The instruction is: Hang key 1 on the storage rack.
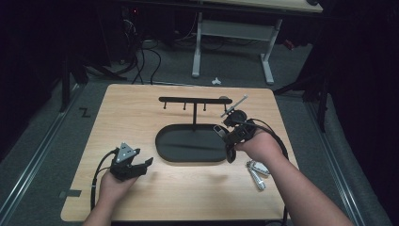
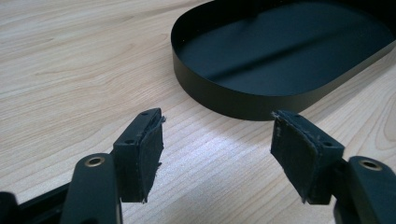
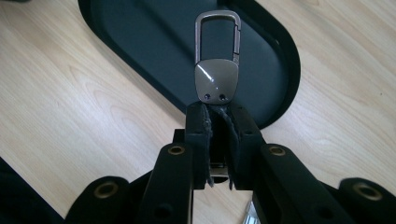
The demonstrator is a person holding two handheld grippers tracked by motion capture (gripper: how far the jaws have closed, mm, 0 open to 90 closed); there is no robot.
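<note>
Metal keychain clip (image 3: 217,60), gunmetal with a carabiner loop, is pinched in the right tongs (image 3: 218,116); jaws closed tight on its lower end, loop poking out past the pads, over the black oval tray (image 3: 140,51). In the high view the right tongs (image 1: 231,132) sit above the tray's (image 1: 188,153) 3 o'clock edge, off the bench (image 1: 141,108), with the clip (image 1: 219,129) at their tip. A black T-shaped hanger stand (image 1: 194,100) rises from the tray's 12 o'clock side, small hooks under its bar (a thin silvery rod leans near its right end, can't tell what it is). Left tongs (image 1: 141,165) rest low at the tray's 8 o'clock, well apart from the clip; in the left gripper view the left tongs (image 2: 217,140) stand wide open, nothing between the pads (image 2: 149,154), bare wood below, tray wall (image 2: 224,100) just ahead. Another silvery key fob (image 1: 257,172) lies on the bench at 5 o'clock of the tray, beside the right forearm.
</note>
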